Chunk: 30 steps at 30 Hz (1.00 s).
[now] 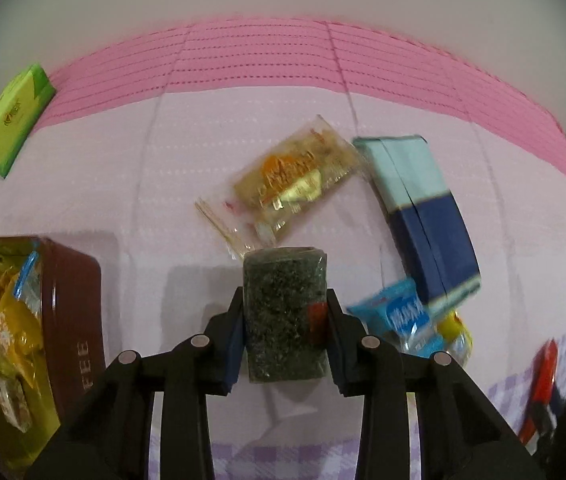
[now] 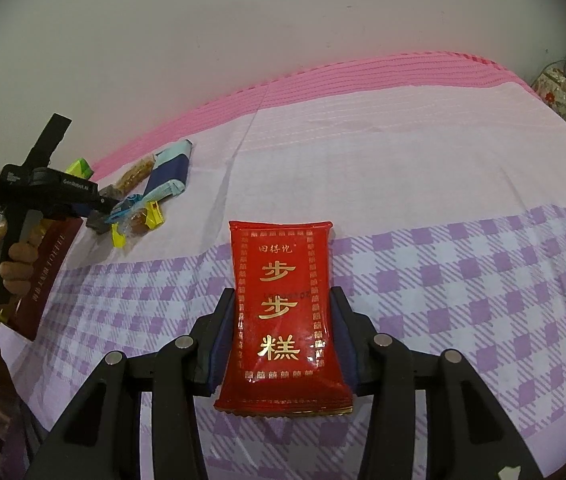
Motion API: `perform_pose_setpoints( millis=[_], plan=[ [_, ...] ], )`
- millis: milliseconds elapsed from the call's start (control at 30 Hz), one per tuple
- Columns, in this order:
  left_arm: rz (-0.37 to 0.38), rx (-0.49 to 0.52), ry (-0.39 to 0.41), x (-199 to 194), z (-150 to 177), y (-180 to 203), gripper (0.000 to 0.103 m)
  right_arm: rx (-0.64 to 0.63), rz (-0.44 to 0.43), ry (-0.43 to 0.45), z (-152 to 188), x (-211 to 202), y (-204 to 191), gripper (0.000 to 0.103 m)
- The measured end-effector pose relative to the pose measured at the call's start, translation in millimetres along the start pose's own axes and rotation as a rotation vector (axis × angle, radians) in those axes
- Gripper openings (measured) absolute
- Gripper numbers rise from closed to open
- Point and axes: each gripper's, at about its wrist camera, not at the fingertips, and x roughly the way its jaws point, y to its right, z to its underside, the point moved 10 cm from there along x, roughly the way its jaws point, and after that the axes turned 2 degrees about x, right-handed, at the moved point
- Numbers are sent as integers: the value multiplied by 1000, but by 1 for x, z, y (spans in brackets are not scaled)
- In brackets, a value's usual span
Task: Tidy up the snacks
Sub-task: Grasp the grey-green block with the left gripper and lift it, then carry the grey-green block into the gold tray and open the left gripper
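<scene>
My left gripper [image 1: 283,296] is shut on a dark speckled snack block [image 1: 285,320] in clear wrap, held upright just above the pale cloth. Left of it stands a brown tin [image 1: 77,312] with a gold inside, holding several wrapped snacks. In the right wrist view my right gripper [image 2: 283,292] is shut on a red snack packet [image 2: 285,312] with gold characters, over the purple checked cloth. A hand [image 2: 11,264] holds the left gripper [image 2: 99,210] at the far left of that view, beside the tin [image 2: 47,268].
On the cloth beyond the block lie an orange packet in clear wrap [image 1: 287,184], a blue and pale-blue box [image 1: 423,216] and a light-blue packet [image 1: 399,316] over a yellow one. A green packet [image 1: 11,116] lies far left. A pink band [image 1: 259,56] edges the cloth at the wall.
</scene>
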Motion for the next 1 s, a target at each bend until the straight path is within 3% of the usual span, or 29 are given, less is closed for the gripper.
perform_pose_setpoints(
  millis=[300,533,800,1000],
  plan=[
    [104,-25,32,-69,70,-6,36,-10,20,-2,1,3,-4,44],
    [128,-52,84,-122,115,-30,36,-16,47,0,2,7,-6,44],
    [34,-122,192,-157,130,-96,36,-28,75,-2,3,10,-8,44],
    [-25,-198,206,-155,138,-160,36,-42,98,-6,3,12,-10,44]
  ],
)
